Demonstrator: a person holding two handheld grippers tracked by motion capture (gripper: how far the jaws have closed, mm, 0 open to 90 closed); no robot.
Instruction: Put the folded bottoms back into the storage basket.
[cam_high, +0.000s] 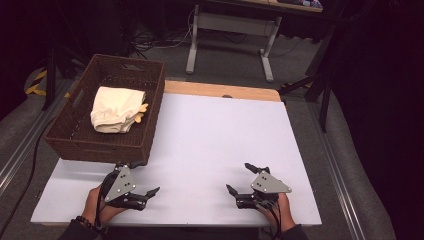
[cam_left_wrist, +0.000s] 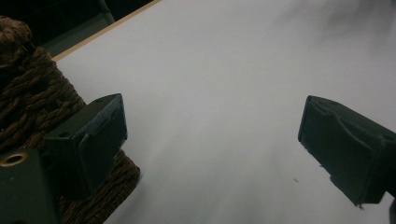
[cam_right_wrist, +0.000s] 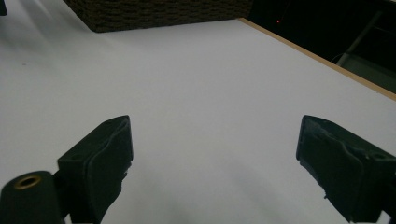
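We rest both tools on the white surface (cam_high: 210, 145) near us, the left tool (cam_high: 140, 177) and the right tool (cam_high: 240, 177) both wide open and holding nothing. The folded cream cloth (cam_high: 116, 110) lies inside the brown woven basket (cam_high: 80, 142) at the far left, so we think our next move is to reach there. The tall basket wall stands just beside the left tool, so we must lift over it.

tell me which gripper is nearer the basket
Left. The left gripper sits just below the basket front corner; the right gripper is far off to its right.
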